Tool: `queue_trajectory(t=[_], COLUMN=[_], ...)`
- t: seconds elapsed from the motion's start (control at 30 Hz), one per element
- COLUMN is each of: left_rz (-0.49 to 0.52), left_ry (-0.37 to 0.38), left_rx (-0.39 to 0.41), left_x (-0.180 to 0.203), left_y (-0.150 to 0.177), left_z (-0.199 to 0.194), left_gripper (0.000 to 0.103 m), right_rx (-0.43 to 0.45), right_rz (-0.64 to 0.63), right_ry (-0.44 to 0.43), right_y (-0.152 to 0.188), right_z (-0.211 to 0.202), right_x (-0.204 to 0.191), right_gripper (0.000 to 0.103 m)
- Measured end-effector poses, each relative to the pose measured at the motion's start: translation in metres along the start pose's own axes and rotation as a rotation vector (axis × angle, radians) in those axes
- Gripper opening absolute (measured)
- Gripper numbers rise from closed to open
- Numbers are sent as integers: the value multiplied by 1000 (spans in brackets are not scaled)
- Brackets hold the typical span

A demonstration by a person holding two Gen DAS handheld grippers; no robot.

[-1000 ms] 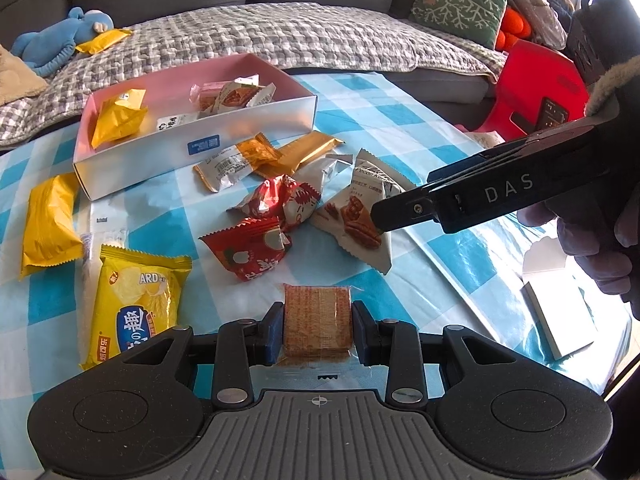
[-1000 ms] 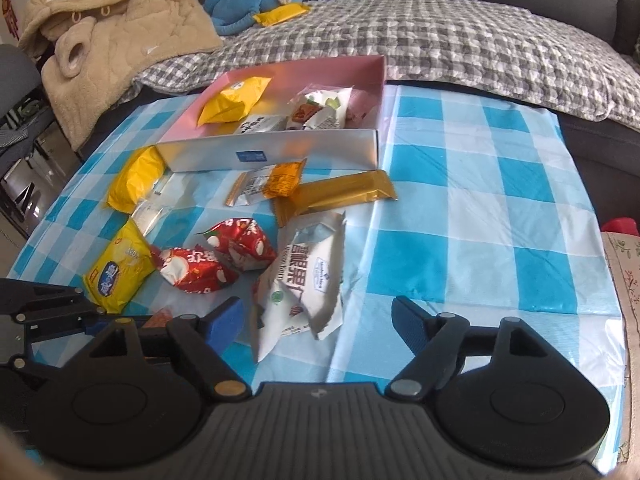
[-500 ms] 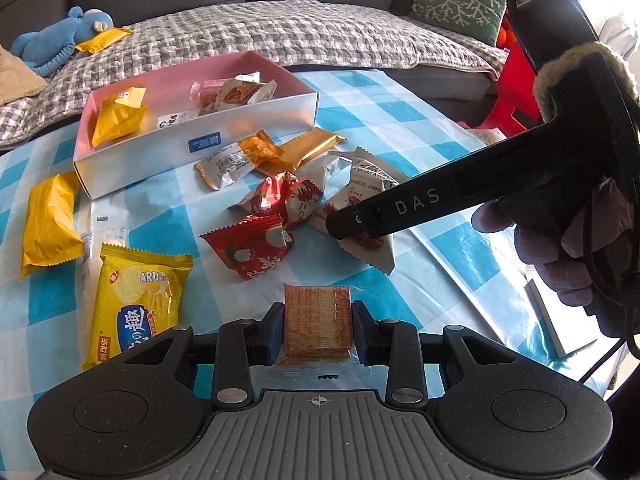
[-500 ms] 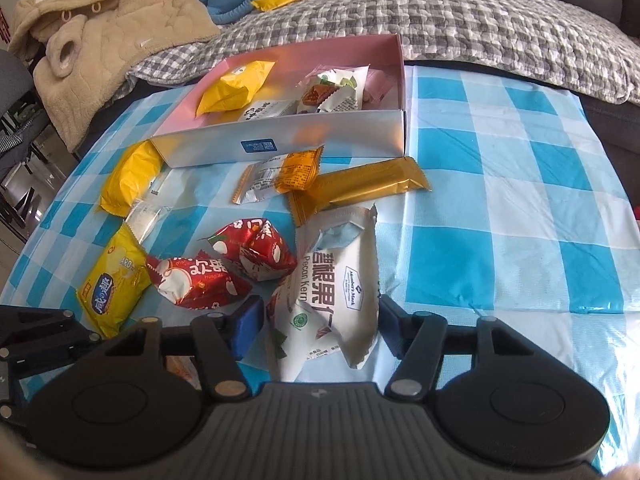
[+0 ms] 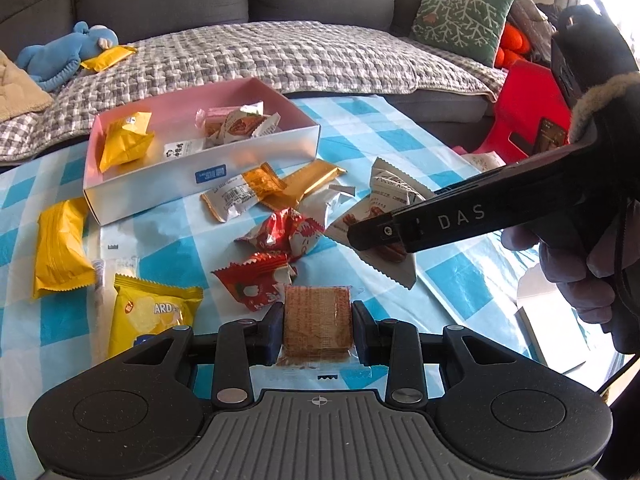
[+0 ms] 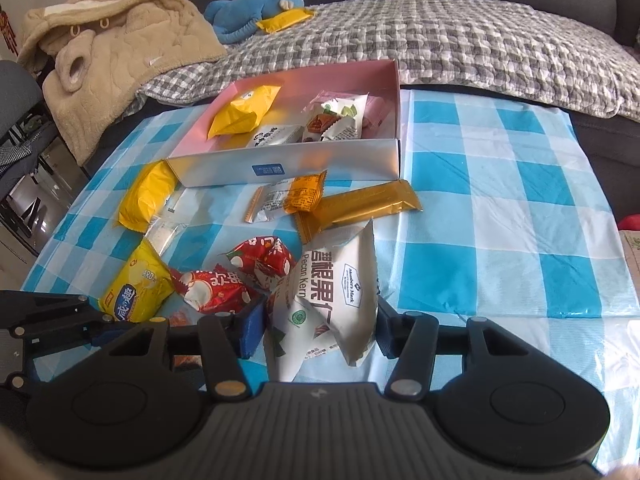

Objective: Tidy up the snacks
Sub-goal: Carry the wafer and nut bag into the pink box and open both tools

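My left gripper [image 5: 318, 332] is shut on a clear-wrapped square cracker pack [image 5: 318, 326], held just above the blue-checked tablecloth. In the right wrist view my right gripper [image 6: 320, 330] has its jaws closing on a white pecan kernel packet [image 6: 332, 288]; both blue pads press its sides and the packet stands puffed up between them. The left wrist view shows that gripper's black finger [image 5: 440, 224] lying across the same packet [image 5: 384, 196]. A pink-lined white box [image 5: 200, 176] with a few snacks inside sits at the far left of the table.
Loose snacks lie between grippers and box: two red packets [image 5: 256, 280], a yellow chip bag [image 5: 148, 316], a yellow packet [image 5: 60, 248], a gold bar [image 5: 308, 182]. A white pad [image 5: 552, 320] lies at the table's right edge. A sofa with a checked blanket stands behind; a red stool [image 5: 528, 112] is at the right.
The right gripper's jaws have come in from wide apart onto the pecan packet, which now stands up between them. The left gripper has kept still with its cracker pack.
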State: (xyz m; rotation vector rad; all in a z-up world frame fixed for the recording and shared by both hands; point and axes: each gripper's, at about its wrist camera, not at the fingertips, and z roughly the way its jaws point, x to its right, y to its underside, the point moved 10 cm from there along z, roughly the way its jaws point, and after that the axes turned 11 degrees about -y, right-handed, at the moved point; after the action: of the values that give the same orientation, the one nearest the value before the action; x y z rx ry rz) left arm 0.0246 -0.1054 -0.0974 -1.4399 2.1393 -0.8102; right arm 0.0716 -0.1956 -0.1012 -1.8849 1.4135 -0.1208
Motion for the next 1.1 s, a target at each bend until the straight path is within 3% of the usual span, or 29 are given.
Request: queue_trajectory(t=[0.53, 0.8, 1.1], left_rz=[-126, -200, -177], left_ry=[-76, -170, -276], left_rx=[118, 117, 76], left_x=[-40, -78, -127], left_y=[-74, -99, -118], left_z=[-11, 8, 48], left_gripper=[32, 32, 32], right_rx=[133, 166, 199], right_rz=[94, 158, 174], right_ry=[40, 35, 24], right_y=[-64, -90, -125], right_z=[-15, 2, 32], right_x=[1, -1, 3], right_gripper=[51, 51, 51])
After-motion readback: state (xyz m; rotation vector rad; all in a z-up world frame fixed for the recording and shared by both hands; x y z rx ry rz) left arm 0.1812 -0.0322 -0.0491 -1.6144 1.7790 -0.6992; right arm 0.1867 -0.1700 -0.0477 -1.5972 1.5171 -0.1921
